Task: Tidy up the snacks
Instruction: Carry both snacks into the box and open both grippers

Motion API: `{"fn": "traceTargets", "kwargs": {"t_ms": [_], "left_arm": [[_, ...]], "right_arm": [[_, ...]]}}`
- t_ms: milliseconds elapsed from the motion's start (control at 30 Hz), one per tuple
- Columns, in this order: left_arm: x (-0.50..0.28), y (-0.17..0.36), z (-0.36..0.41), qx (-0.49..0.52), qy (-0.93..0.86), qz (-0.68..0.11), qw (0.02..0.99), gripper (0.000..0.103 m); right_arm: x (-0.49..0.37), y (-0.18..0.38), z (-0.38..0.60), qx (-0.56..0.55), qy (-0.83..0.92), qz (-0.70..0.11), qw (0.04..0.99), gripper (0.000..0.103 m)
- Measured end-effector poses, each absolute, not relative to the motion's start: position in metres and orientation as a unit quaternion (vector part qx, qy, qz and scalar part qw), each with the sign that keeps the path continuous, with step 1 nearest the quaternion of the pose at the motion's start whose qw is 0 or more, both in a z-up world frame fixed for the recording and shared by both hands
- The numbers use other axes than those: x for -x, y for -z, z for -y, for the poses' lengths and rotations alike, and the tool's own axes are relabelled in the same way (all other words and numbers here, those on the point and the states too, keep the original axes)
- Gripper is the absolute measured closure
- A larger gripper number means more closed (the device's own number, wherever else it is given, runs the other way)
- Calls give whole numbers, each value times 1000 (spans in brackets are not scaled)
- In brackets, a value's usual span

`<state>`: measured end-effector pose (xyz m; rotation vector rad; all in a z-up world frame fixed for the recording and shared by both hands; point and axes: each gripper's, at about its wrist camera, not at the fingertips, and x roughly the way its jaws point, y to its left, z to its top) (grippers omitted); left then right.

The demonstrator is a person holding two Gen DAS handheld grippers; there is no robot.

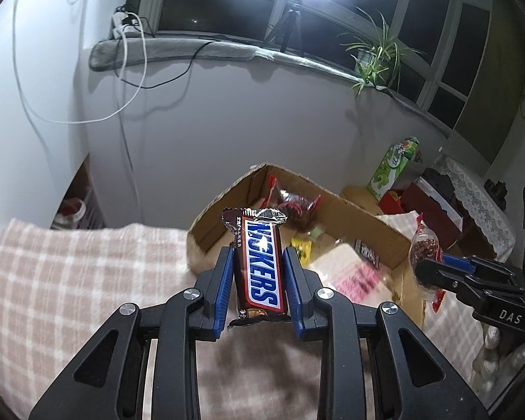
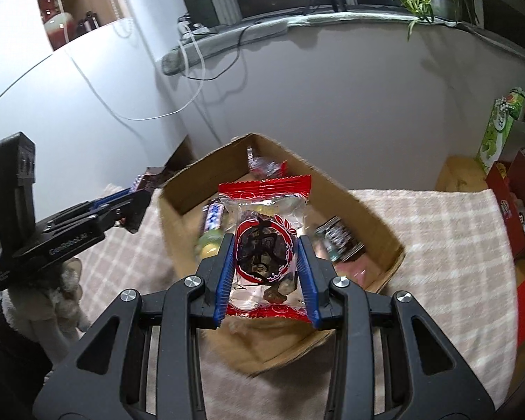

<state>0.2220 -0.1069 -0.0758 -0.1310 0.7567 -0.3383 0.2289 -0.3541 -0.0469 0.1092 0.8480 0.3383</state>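
My left gripper [image 1: 257, 259] is shut on a Snickers bar [image 1: 260, 266] and holds it in the air, just left of and in front of an open cardboard box [image 1: 224, 203]. My right gripper [image 2: 266, 245] is shut on a clear red-edged packet of dried dates [image 2: 266, 241] and holds it over the box [image 2: 374, 224]. The box holds several wrapped snacks, among them a Snickers bar [image 2: 211, 218] and a dark packet [image 2: 339, 238]. In the left wrist view the right gripper [image 1: 434, 273] with its packet [image 1: 424, 245] shows at the right. In the right wrist view the left gripper [image 2: 136, 206] shows at the left.
The box stands on a pink checked cloth [image 1: 70, 269] over a table by a white wall. A green carton [image 1: 390, 171] and red boxes [image 1: 420, 196] stand at the far right. A windowsill with a plant [image 1: 374, 52], cables and a tripod is behind.
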Motion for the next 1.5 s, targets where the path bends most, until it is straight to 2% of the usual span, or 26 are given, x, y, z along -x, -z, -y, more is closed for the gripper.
{"fn": "traceTargets", "kwargs": {"t_ms": [533,1200,1267,1300,1333,1367,1400,1433,1500], "left_arm": [[-260,81,137,32,168,-374,912,76],[-269,95,147,22,167,-386,907,76],[-268,94,149,21,169,-383,908,76],[-268,93,149,20,167,-380,910,76],[-268,93,149,19,166,-380,910,71],[-269,92,149,19,163,-381,910,58],[-269,92,148,21,163,-379,911,52],[-268,91,148,22,163,-376,912,49],[-268,91,148,21,165,-377,911,49]], "right_arm": [[-264,69,362,-43,-145,-431,890,67],[-271,76,357,-35,-142,-437,887,67],[-271,76,356,-28,-136,-437,889,61],[-271,76,356,-25,-136,-436,889,47],[-269,75,355,-22,-134,-433,891,33],[-268,74,354,-18,-130,-430,893,30],[-266,73,353,-14,-128,-427,895,27],[-265,73,352,-11,-128,-427,895,25],[-265,73,351,-9,-128,-429,894,25]]}}
